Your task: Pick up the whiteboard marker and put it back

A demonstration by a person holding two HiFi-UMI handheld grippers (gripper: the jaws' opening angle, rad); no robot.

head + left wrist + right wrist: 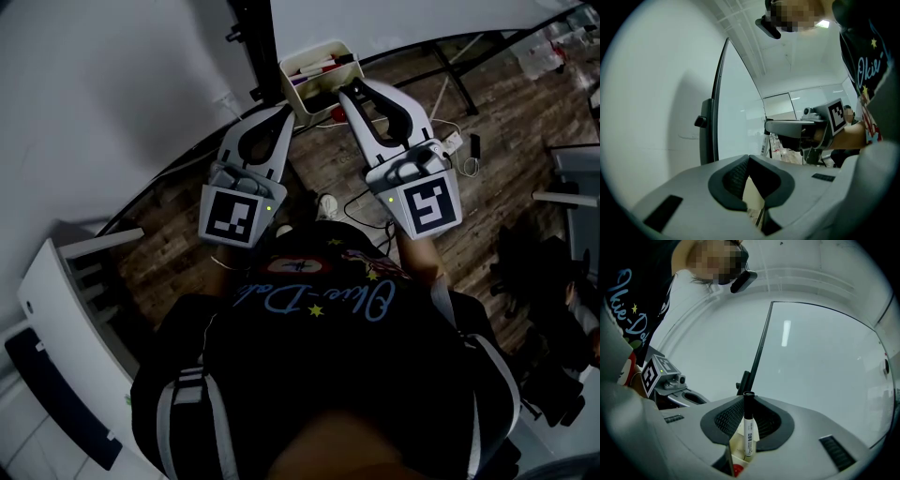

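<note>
In the head view the left gripper [284, 112] and right gripper [345, 91] point at the box [309, 56]; the left gripper view shows closed, empty jaws; the right gripper view shows jaws clamping the marker [748, 432] upright over the box.

A wooden floor [506, 122] fills the head view from the middle out to 3 o'clock. A pale wall [103, 94] takes up the 10 o'clock side, and a whiteboard [403, 19] runs along 12 to 1 o'clock on a black stand [251, 42]. At 8 o'clock stands a white shelf unit [56, 309]. A thin cable [361, 202] loops over the floor near the middle, just beside a white shoe [327, 204]. A white plug [453, 142] lies at 2 o'clock. A dark shirt [309, 366] with light blue lettering and stars covers 6 o'clock. Black table legs [450, 66] and a clear plastic box [539, 56] sit at 1 to 2 o'clock.
</note>
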